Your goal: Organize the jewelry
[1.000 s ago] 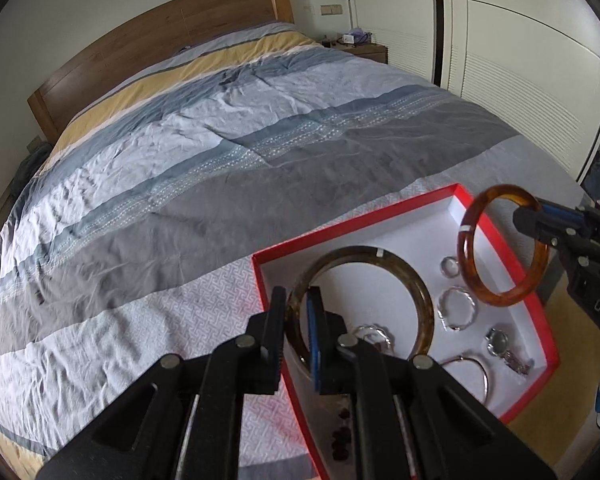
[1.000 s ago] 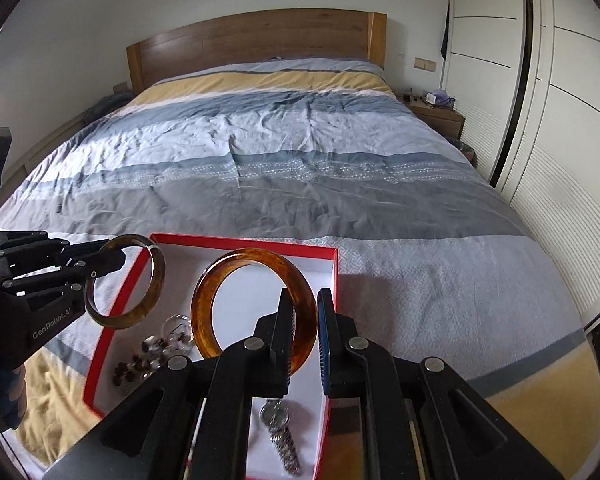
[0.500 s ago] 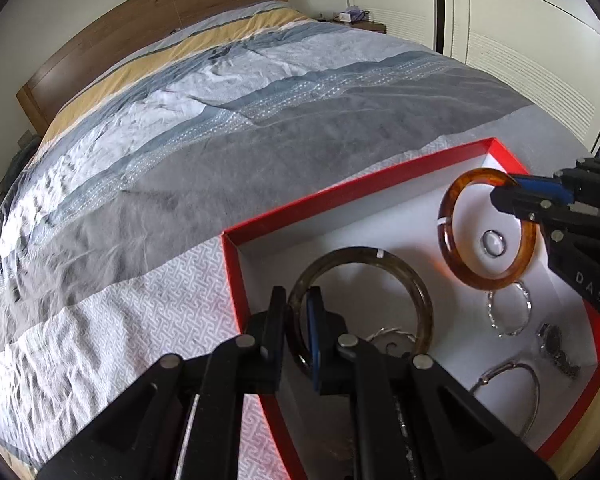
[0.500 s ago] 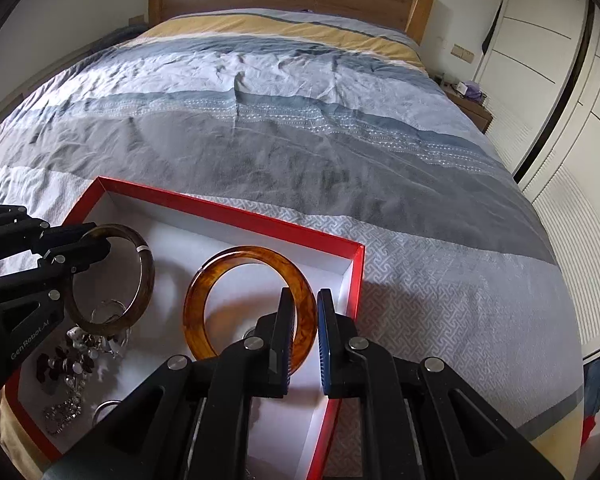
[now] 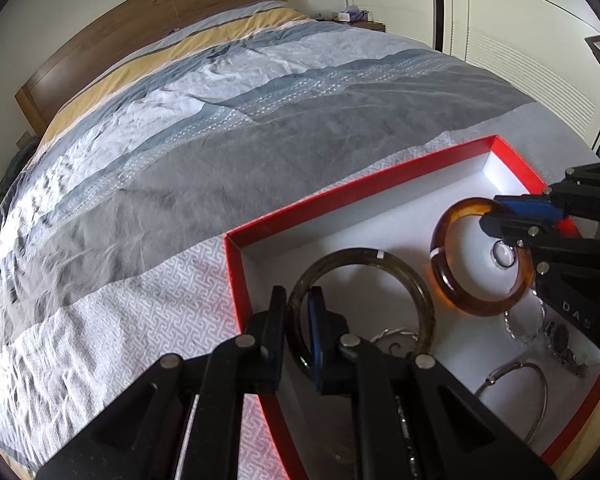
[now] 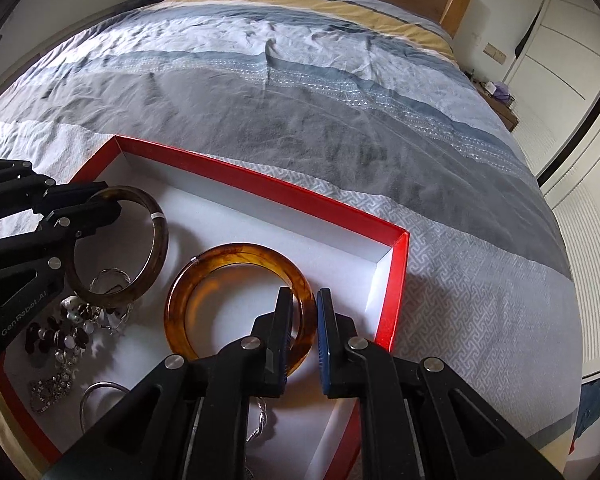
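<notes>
- We are bringing both bangles down: a second ago they were hanging above the red box, and now they are sitting low inside it, the view having dipped toward the bed.
- We are keeping the box on the foot of the bed, its white floor already carrying most of the jewelry.
- We are holding the dark brown bangle in the left tongs, pinched narrow on its rim, at the box's left half.
- We are holding the amber bangle in the right tongs, likewise closed on the rim, near the right wall, and it seems to be resting on the floor.
- We are judging both placements nearly done; release is left.
- We are seeing smaller pieces loose beside them: a wristwatch, a thin silver bangle, a beaded cluster, a ring.
</notes>
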A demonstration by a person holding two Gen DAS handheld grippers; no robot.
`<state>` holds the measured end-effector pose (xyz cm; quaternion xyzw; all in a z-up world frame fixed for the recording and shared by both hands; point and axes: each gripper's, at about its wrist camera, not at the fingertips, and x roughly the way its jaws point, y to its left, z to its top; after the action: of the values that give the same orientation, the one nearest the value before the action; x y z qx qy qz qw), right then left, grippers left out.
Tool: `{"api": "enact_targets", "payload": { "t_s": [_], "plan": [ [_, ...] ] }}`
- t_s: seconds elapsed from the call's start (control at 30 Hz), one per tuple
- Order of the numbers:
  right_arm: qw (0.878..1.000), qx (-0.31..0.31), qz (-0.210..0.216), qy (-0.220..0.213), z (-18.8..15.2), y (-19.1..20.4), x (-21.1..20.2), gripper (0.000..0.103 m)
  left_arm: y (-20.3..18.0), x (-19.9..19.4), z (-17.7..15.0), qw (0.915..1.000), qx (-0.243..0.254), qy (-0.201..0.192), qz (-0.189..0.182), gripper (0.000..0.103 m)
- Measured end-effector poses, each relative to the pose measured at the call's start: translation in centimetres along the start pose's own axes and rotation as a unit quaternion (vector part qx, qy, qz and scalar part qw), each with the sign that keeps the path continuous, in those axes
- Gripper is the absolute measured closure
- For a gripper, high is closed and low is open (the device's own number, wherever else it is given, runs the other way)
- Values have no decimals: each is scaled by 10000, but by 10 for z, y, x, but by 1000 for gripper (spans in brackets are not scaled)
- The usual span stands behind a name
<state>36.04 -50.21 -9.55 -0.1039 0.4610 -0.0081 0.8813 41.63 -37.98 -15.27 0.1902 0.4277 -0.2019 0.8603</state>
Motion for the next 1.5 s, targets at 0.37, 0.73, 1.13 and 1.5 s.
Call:
{"api": "enact_targets", "payload": {
  "t_s": [0.37, 0.73, 1.13, 1.5],
  "plan": [
    [9999, -12, -89, -81, -2, 1, -11, 73, 0, -6, -1, 9999, -116, 22, -104, 91],
    [9986, 285, 64, -431, -14, -8, -54, 72, -6, -33, -2, 9991, -179, -151, -341, 78],
    [9946, 670, 313, -723, -41, -5, -111, 67, -11, -96, -8, 9974, -151, -567, -421, 76],
    [9916, 819, 525, -855, -73, 23, -174, 62, 6, -183, -30, 9947, -334, -931, -271, 59]
  ]
}}
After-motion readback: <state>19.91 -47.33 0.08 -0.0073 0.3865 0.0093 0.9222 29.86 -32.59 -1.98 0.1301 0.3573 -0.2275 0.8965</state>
